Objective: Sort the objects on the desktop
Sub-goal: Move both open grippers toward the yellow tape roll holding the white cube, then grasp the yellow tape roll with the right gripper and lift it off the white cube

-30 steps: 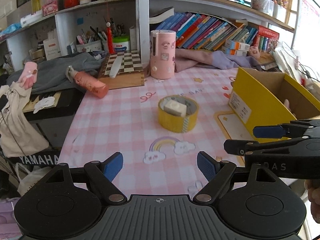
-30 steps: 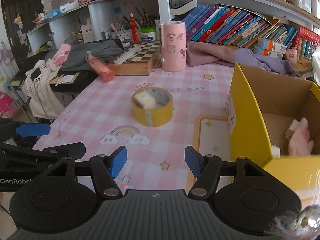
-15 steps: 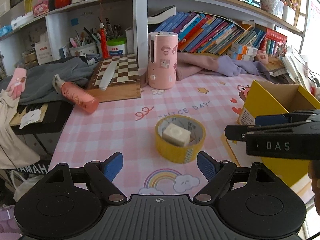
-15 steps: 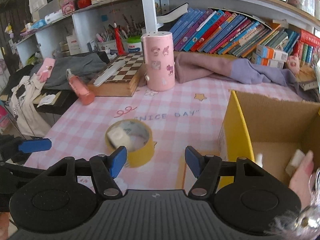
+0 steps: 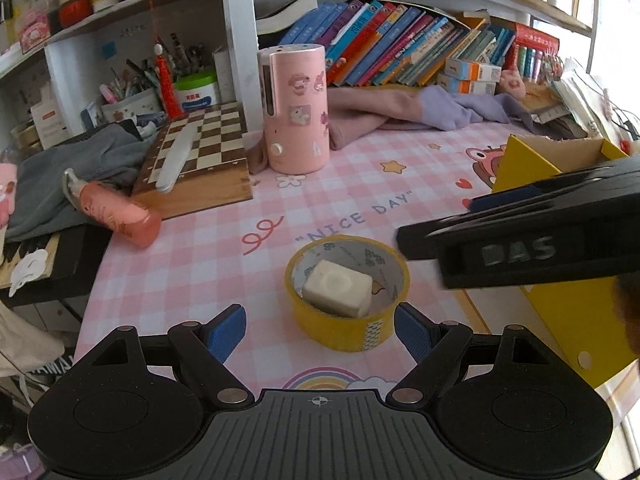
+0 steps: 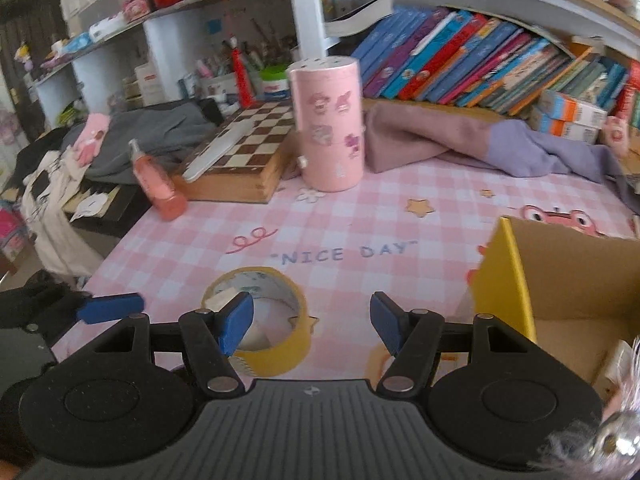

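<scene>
A yellow tape roll lies flat on the pink checked mat, with a white eraser inside its ring. My left gripper is open and empty, its fingertips flanking the roll's near side. My right gripper is open and empty, just above the roll; its left fingertip hides part of the ring. The right gripper's side also shows in the left wrist view. An open yellow cardboard box stands at the right.
A tall pink canister stands behind the roll. A chessboard box and a lying pink bottle are at the left. Purple and pink clothes lie below the bookshelf. The mat's left edge drops to cluttered items.
Both grippers have moved forward toward the tape roll, which now sits between the left fingertips. The right gripper has shifted left from the box to over the roll.
</scene>
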{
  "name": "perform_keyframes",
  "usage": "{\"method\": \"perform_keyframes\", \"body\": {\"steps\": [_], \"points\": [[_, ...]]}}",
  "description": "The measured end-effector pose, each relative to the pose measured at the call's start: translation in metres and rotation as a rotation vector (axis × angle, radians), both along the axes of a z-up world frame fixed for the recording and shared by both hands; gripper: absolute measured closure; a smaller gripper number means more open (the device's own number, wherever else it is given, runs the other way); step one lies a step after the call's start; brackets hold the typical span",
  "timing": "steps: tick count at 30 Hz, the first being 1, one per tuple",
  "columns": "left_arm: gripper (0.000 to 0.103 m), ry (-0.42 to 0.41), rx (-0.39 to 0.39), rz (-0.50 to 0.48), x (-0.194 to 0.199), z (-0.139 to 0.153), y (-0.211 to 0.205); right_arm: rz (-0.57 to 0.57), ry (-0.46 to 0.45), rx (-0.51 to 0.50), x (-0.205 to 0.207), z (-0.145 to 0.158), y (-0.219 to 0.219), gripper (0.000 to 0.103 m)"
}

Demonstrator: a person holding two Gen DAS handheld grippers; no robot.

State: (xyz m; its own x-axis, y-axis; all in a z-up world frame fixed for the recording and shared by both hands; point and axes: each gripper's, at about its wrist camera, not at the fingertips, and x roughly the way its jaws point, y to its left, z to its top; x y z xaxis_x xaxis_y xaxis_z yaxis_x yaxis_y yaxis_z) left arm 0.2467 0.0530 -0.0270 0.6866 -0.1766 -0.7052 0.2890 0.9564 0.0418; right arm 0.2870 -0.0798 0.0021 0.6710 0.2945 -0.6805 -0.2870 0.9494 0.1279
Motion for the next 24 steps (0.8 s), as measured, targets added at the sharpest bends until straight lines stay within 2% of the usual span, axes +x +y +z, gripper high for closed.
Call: {"method": "perform_keyframes", "body": {"steps": [3,7,11,17,20,24], "points": [[0.019,0.012,-0.001,0.009,-0.006,-0.001,0.006,0.024,0.029,0.001,0.009,-0.005,0.008,0.039],[0.018,0.053,0.005,0.044,-0.015,-0.007,0.017,0.075,0.090,0.009,0.018,-0.015,0.020,0.026],[0.018,0.087,0.015,0.103,-0.025,-0.013,0.029,0.162,0.129,-0.082,0.023,-0.028,0.041,0.019],[0.018,0.102,0.006,0.194,-0.036,-0.012,0.049,0.223,0.147,-0.169,0.031,-0.048,0.066,0.013],[0.018,0.102,0.013,0.214,-0.038,-0.011,0.054,0.251,0.145,-0.227,0.036,-0.059,0.077,0.013],[0.018,0.093,0.020,0.227,-0.039,-0.008,0.056,0.244,0.167,-0.246,0.044,-0.071,0.079,0.014]]}}
